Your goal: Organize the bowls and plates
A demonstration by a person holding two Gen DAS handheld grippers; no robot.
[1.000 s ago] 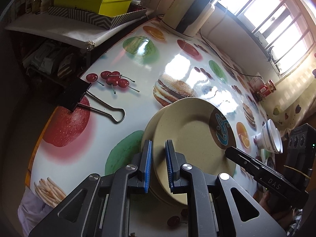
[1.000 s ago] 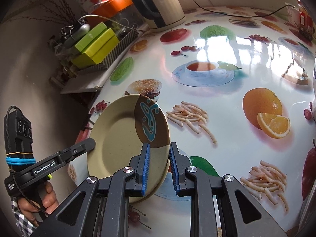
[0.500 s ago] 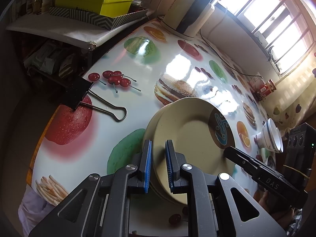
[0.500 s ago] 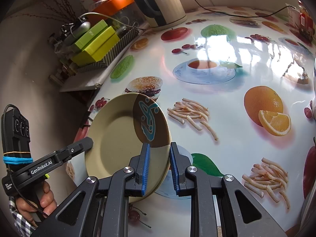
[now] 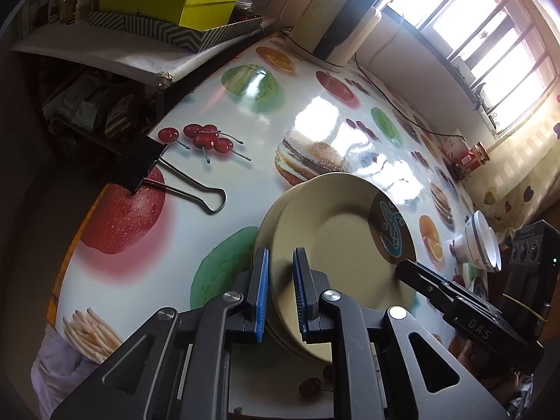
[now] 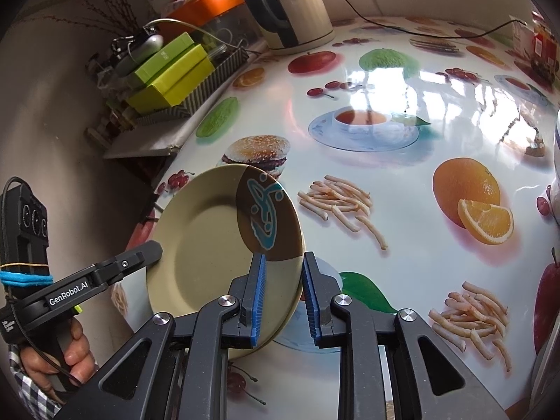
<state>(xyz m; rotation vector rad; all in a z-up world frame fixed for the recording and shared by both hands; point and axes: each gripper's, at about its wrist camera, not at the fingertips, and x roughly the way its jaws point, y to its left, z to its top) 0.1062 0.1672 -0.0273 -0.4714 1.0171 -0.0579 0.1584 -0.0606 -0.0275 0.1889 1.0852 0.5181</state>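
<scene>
Blue pads of your right gripper [image 6: 281,294] have just been easing apart around the plate [image 6: 210,245] rim, barely off it; your left gripper [image 5: 280,294] is clamped on the opposite rim. With the plate seemingly seated on the stack [image 5: 260,241], the bowl [image 5: 477,245] comes next.

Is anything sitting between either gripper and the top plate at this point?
Nothing visible. The left gripper and the right gripper each already straddle the rim of the top plate, which lies on the stack of plates. The binder clip and the bowl sit off to the sides.
</scene>
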